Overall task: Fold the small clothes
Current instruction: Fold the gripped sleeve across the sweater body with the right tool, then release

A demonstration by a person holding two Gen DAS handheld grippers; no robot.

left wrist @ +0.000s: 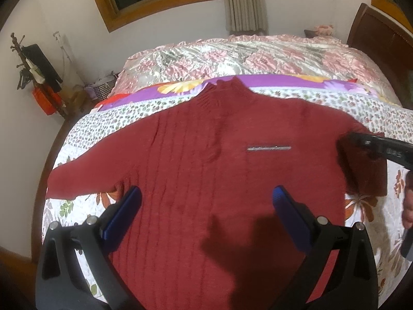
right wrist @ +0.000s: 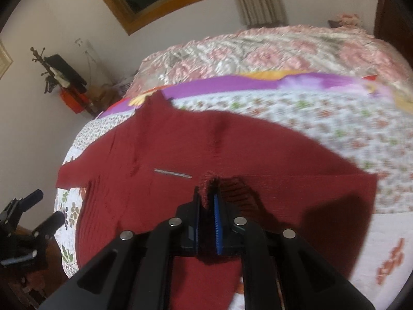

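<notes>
Bed [left wrist: 322, 98], covered by a flowered quilt, fills the middle of both views; window and curtain at the top edge, coat stand at the left edge.

Red knitted sweater [left wrist: 206, 155] is spread on the quilt, centre of the left wrist frame, collar toward the top, small grey label right of centre. One sleeve [left wrist: 82, 173] lies stretched flat toward the left edge. The other sleeve [right wrist: 309, 196] is lifted off the quilt and drawn in over the body; in the right wrist view it runs from the centre of the frame out to the right.

Right gripper [right wrist: 206, 201]: fingers nearly closed, pinching the ribbed cuff of the lifted sleeve, knit bunched between the blue pads. In the left wrist frame it enters from the right edge. Left gripper [left wrist: 206, 196]: fingers spread wide, nothing held, hanging over the lower body of the sweater at the bottom of the frame.

Step judged in hand: sleeve fold across the chest.

Notes for a good fold:
- Cuff to be carried straight across toward the label, kept low, so the sleeve lands flat rather than twisted.
- Fold line best set at the shoulder seam, parallel to the side edge.
- Body likely to drag, being loose knit; the free left gripper could be pressed down near the fold line.
- Pinch to be released only once the cuff rests on the body.
</notes>
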